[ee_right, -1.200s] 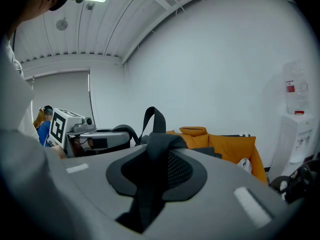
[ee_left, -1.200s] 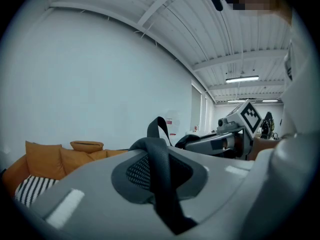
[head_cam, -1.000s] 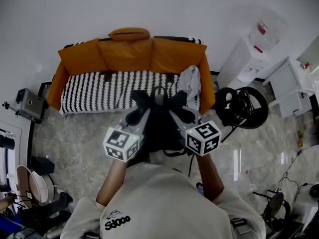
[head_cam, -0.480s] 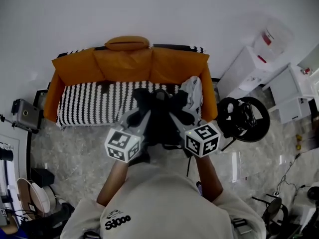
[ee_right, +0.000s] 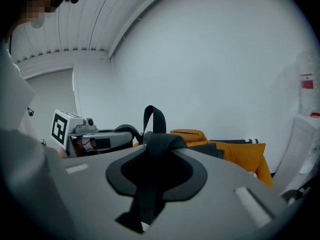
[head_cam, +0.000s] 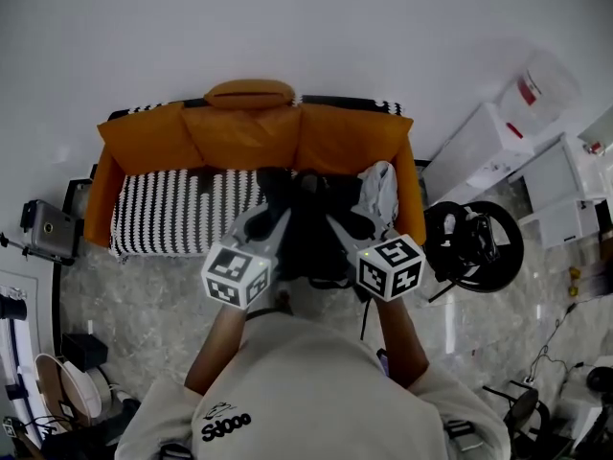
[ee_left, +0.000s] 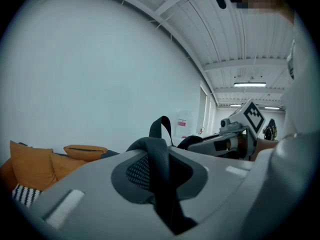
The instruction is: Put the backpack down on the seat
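A black backpack (head_cam: 305, 226) hangs between my two grippers, in front of the orange sofa (head_cam: 249, 132), over the front edge of its black-and-white striped seat (head_cam: 182, 220). My left gripper (head_cam: 272, 220) is shut on a black shoulder strap (ee_left: 159, 159), which runs down between its jaws. The right gripper (head_cam: 339, 220) is shut on the other strap (ee_right: 152, 184) in the same way. The pack's top handle loop (ee_right: 154, 118) stands up behind the jaws. In the left gripper view the right gripper (ee_left: 235, 134) shows to the right. The pack's lower part is hidden behind the grippers.
A pale cloth (head_cam: 376, 188) lies on the sofa's right end, and a round orange cushion (head_cam: 251, 92) tops the backrest. A black wheel-shaped device (head_cam: 474, 242) and white cabinets (head_cam: 484, 147) stand to the right. A camera box (head_cam: 43, 228) sits on the floor at left.
The sofa has come closer in the head view. The backpack, which hung over the floor before the seat, now overlaps the seat's front edge. Both grips are unchanged.
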Demonstrator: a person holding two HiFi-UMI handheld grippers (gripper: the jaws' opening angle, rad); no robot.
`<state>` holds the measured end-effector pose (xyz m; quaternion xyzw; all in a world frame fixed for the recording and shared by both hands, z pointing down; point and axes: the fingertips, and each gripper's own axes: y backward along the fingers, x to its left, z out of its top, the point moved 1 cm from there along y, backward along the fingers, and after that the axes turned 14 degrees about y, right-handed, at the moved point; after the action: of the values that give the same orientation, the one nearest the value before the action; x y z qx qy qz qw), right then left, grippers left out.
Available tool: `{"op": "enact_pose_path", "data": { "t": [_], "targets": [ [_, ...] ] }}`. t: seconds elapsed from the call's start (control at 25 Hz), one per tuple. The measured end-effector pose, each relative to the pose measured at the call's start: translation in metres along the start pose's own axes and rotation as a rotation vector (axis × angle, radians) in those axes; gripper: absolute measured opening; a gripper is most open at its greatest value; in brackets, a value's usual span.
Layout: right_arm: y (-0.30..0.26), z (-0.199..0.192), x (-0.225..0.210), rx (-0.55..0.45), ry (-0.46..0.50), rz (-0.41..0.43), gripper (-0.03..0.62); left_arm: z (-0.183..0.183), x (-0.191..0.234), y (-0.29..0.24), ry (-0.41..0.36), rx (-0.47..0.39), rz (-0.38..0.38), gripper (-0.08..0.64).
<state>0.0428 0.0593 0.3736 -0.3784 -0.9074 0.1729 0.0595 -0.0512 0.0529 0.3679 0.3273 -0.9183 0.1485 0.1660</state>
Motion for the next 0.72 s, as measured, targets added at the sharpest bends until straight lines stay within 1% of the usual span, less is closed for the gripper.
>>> {"op": "enact_pose_path", "data": {
  "t": [0.4,0.72],
  "targets": [
    [-0.044,0.01,-0.03,0.029,-0.018,0.004,0.071,0.014,0.04,-0.034,0.028,0.022,-0.008,0.044],
    [-0.074,0.015,-0.05,0.046,-0.023,-0.015,0.071,0.022,0.068,-0.058,0.044,0.035,-0.031,0.044]
  ]
}}
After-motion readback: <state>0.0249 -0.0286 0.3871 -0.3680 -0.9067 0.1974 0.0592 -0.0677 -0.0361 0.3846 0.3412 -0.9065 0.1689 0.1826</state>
